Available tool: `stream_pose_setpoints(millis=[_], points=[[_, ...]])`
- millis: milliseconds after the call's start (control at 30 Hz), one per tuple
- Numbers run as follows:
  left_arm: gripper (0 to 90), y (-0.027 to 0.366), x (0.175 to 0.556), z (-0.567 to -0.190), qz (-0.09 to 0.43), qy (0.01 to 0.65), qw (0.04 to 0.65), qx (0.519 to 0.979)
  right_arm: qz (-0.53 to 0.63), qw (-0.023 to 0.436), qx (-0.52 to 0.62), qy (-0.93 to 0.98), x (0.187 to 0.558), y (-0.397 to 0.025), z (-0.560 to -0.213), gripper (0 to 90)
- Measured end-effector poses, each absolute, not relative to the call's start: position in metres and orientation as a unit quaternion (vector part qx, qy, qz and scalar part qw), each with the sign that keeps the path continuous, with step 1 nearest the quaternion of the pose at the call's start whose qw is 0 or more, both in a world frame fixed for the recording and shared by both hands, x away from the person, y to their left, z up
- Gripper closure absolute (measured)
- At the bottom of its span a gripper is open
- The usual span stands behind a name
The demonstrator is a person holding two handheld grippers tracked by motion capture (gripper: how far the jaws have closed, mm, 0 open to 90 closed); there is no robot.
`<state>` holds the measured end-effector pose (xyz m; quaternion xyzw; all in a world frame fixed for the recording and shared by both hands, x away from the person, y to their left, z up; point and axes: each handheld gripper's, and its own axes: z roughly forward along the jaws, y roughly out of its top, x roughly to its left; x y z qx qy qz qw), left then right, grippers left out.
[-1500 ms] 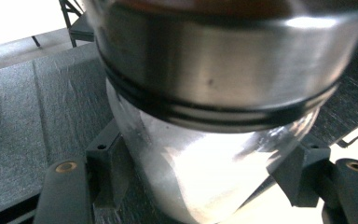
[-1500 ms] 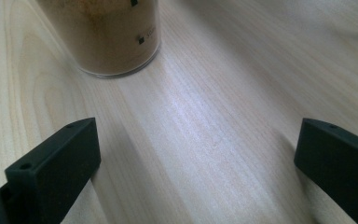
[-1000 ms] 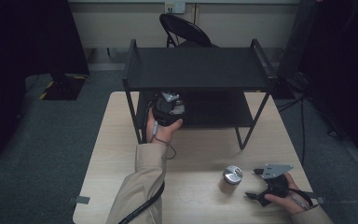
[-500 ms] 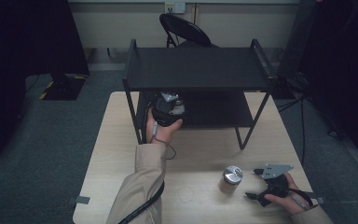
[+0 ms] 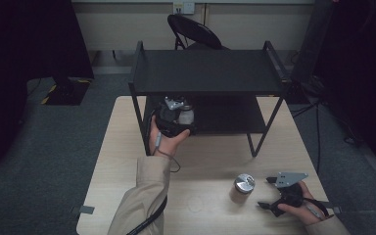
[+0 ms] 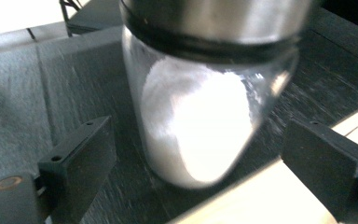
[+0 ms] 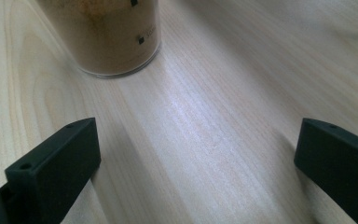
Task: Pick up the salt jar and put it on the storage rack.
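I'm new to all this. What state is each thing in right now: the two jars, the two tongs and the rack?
White-powder jar: lid on, standing on the rack's lower shelf, between the left tongs' jaws but not gripped.
Brown-powder jar: lid on, upright on the table, untouched.
Left tongs: open.
Right tongs: open, empty, near the brown-powder jar.
Rack: upright, top shelf bare.
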<state>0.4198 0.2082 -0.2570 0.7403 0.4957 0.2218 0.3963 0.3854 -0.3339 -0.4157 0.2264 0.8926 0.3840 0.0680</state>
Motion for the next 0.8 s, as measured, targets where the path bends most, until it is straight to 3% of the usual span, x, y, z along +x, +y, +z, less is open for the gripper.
stream_pose_setpoints(millis=[367,800], points=[[1.8,0.215,0.402,-0.255,0.228,0.474,0.395,0.754,0.383,0.068,0.226,0.893,0.386,-0.334,-0.416,0.0],[2.3,0.218,0.383,-0.259,0.220,0.468,0.394,0.760,0.383,0.067,0.226,0.893,0.386,-0.334,-0.415,0.0]])
